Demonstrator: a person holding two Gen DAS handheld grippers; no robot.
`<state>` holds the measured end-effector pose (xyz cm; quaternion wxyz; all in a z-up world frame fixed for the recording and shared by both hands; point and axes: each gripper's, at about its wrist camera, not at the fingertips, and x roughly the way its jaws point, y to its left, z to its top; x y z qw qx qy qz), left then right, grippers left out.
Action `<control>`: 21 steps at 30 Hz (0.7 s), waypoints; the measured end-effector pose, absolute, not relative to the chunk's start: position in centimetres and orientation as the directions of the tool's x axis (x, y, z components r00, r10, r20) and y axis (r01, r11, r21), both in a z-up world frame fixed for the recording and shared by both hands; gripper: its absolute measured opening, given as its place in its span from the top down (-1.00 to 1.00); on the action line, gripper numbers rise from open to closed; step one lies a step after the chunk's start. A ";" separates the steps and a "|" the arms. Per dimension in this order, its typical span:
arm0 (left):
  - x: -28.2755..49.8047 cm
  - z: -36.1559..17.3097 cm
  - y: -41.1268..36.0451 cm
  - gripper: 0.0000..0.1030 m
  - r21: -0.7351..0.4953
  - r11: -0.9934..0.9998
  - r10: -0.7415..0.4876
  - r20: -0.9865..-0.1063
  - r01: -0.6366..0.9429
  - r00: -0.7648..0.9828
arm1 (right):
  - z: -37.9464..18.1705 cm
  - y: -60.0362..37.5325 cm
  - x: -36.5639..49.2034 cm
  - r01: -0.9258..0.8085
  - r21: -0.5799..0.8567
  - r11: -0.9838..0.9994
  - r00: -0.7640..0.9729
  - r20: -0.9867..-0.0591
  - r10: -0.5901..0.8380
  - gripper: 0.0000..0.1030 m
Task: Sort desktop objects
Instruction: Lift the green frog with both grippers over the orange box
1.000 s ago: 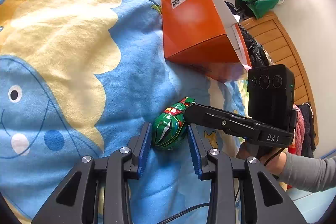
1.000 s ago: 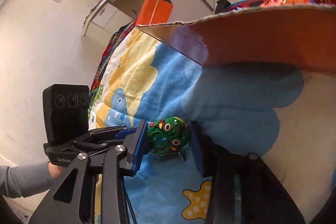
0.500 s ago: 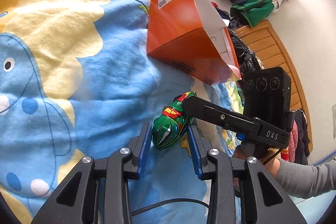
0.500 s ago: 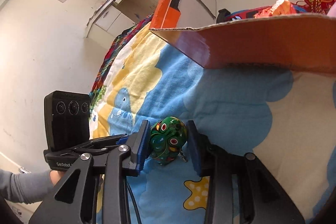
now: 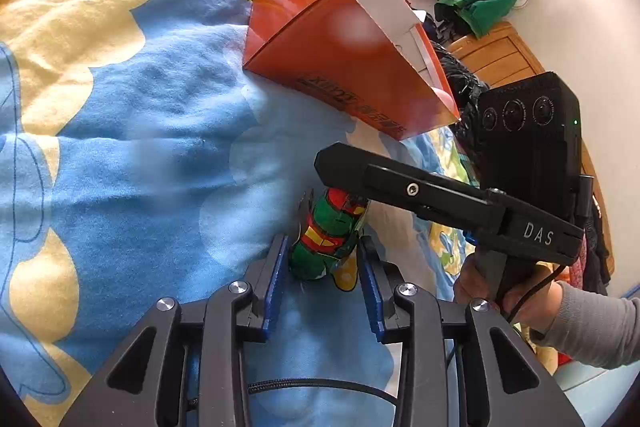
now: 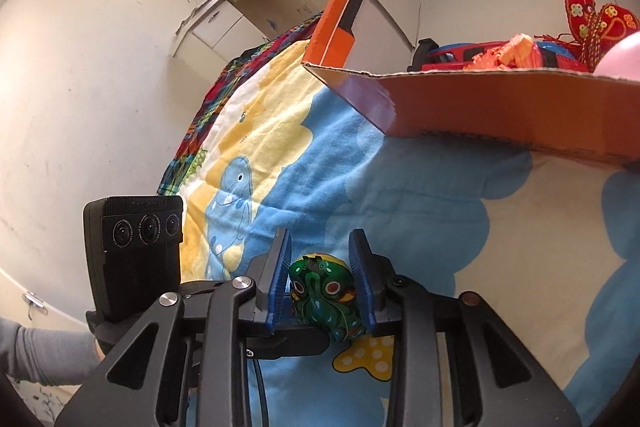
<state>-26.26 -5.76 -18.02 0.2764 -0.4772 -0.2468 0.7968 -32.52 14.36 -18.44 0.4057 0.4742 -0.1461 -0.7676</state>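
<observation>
Glossy green tin frog toy (image 6: 323, 297) with painted eyes sits between the blue-padded fingers of the right gripper (image 6: 322, 281), both pads pressed to it. Only the right wrist view shows the frog's face; only the left shows its red-yellow striped back (image 5: 328, 235).

Left gripper (image 5: 323, 277): narrow gap, pads flanking the toy; contact unclear.

Open orange cardboard box (image 5: 340, 39) at 12 o'clock on a soft blue-and-yellow cartoon blanket (image 5: 160, 107). Red and orange toys (image 6: 500, 53) inside, seen from the right only.
</observation>
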 end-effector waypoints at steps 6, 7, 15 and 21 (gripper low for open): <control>-26.5 -18.3 -4.9 0.36 -0.629 -0.746 0.656 -0.640 -0.219 -0.401 | -18.5 14.1 -31.9 0.538 0.516 -0.666 -0.237 -0.665 -0.708 0.28; -26.6 -18.2 -4.7 0.36 -0.618 -0.753 0.650 -0.645 -0.226 -0.401 | -18.7 14.3 -32.0 0.535 0.515 -0.669 -0.236 -0.670 -0.704 0.28; -26.1 -17.9 -3.3 0.39 -0.531 -0.807 0.588 -0.682 -0.258 -0.434 | -19.2 14.5 -31.6 0.539 0.501 -0.677 -0.254 -0.670 -0.698 0.25; -26.1 -17.1 -2.5 0.39 -0.489 -0.828 0.560 -0.688 -0.277 -0.461 | -18.8 15.2 -31.5 0.514 0.529 -0.675 -0.272 -0.646 -0.713 0.26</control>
